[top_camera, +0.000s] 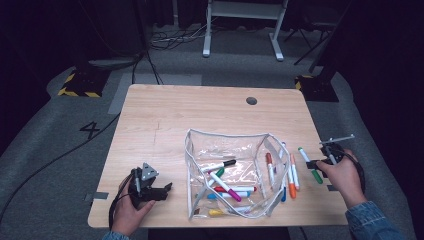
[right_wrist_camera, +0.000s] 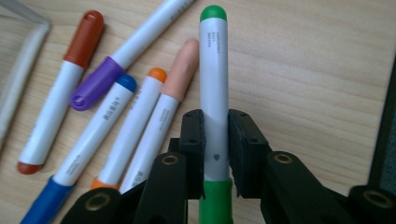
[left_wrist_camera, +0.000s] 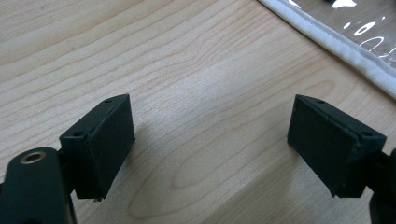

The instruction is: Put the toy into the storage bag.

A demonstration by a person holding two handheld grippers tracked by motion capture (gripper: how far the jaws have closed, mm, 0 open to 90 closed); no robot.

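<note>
The right claw (right_wrist_camera: pixel 215 140) pinches the green marker (right_wrist_camera: pixel 214 88) across its white barrel, just above the green cap, at the worktop's (top_camera: pixel 165 115) right edge. The marker looks light, stiff and smooth, so a grip near the middle seems safest. Farther left, the left claw (left_wrist_camera: pixel 210 144) rests spread and holds nothing, beside the clear pouch (top_camera: pixel 227 145).

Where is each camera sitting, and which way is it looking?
High view: above the person's side, looking forward and down at the table, clear pouch, both hands.
Left gripper view: rides the left claw, looking down at bare wood and the pouch's edge; open black jaws show.
Right gripper view: rides the right claw, shut on the green marker.
Shared: the high view also shows that green marker.
</note>
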